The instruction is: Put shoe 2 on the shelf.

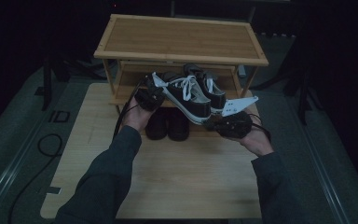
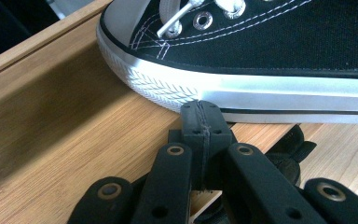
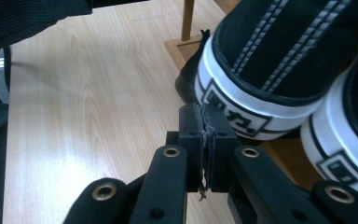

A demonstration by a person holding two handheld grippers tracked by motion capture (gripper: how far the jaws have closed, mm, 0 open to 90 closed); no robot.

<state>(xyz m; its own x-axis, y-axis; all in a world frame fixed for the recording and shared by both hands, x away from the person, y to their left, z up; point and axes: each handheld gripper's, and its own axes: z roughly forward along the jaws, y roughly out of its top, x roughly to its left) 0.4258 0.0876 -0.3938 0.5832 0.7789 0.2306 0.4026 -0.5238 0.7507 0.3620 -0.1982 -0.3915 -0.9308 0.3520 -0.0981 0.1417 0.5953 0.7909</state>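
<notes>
A pair of black canvas sneakers with white soles and laces sits at the front of the wooden rack's middle shelf (image 1: 126,84). The nearer sneaker (image 1: 186,95) lies slantwise, toe to the left. My left gripper (image 1: 158,93) is shut, and its tips (image 2: 200,112) touch the white sole of that sneaker (image 2: 261,42) beside the toe. My right gripper (image 1: 213,123) is shut too, with its tips (image 3: 207,116) against the sneaker's heel (image 3: 261,70). The second sneaker (image 1: 210,86) stands just behind, and its heel (image 3: 349,135) is close to the first one's. I cannot tell whether the nearer sneaker is lifted.
A pair of dark shoes (image 1: 168,123) stands under the sneakers at the rack's foot, on the light wooden table (image 1: 177,182). The rack's top shelf (image 1: 179,37) is bare. Cables (image 1: 49,144) lie on the floor to the left.
</notes>
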